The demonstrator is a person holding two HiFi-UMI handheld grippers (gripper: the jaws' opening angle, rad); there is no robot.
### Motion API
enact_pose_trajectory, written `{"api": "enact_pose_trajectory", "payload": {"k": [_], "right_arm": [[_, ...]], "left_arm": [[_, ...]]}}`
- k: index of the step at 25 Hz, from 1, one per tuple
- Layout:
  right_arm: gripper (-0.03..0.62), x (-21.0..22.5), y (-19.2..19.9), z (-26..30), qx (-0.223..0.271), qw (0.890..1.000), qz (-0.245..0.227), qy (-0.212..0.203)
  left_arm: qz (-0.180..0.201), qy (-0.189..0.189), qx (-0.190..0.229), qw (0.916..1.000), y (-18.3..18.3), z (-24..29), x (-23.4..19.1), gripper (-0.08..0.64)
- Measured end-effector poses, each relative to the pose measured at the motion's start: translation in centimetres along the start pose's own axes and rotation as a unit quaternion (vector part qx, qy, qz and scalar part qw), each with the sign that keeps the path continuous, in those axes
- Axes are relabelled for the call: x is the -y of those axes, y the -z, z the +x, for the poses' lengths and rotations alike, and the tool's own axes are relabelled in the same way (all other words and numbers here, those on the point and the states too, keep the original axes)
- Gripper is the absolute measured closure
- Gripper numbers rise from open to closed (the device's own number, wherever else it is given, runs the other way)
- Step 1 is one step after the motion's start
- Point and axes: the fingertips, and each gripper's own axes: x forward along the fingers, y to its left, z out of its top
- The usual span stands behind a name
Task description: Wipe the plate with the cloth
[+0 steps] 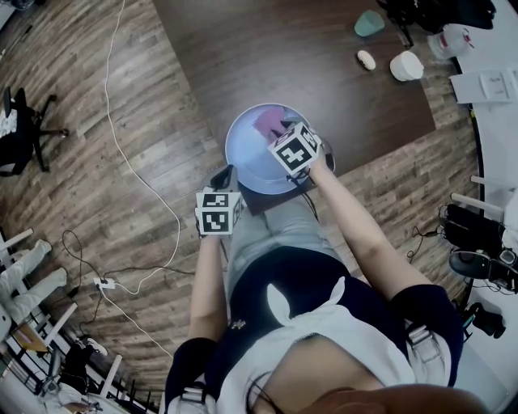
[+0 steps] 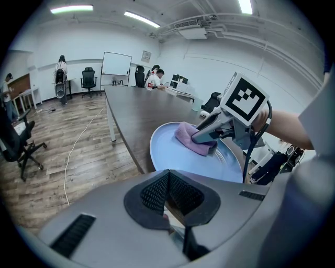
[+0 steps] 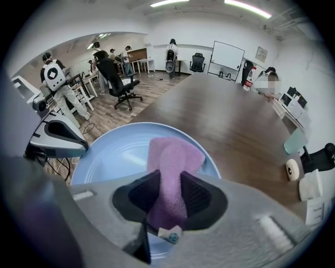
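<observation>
A light blue plate (image 1: 245, 158) lies at the near edge of the dark table (image 1: 299, 57). A pink cloth (image 1: 265, 120) rests on its far side. My right gripper (image 1: 279, 129) points steeply down onto the plate. In the right gripper view the cloth (image 3: 175, 159) runs up between the black pads (image 3: 144, 191), and my right gripper (image 3: 170, 194) is shut on it over the plate (image 3: 112, 154). My left gripper (image 1: 222, 178) sits at the plate's near left rim. In the left gripper view its jaws (image 2: 170, 196) are closed over the rim of the plate (image 2: 167, 152), facing the right gripper (image 2: 209, 137) and the cloth (image 2: 187, 137).
A teal cup (image 1: 369, 23), a small white object (image 1: 366, 59) and a white bowl (image 1: 405, 66) stand at the table's far right. An office chair (image 1: 24, 129) and a white cable (image 1: 146, 186) are on the wood floor to the left. People sit and stand far off.
</observation>
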Motion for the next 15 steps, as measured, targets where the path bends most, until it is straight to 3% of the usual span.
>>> {"api": "enact_pose_trajectory", "payload": {"k": [15], "right_arm": [[0.471,1.0,1.6,-0.8,-0.010,1.000,0.021,0.012]], "left_arm": [[0.000,-0.003,-0.001,1.0000,0.0,-0.2,0.4,0.555]]}}
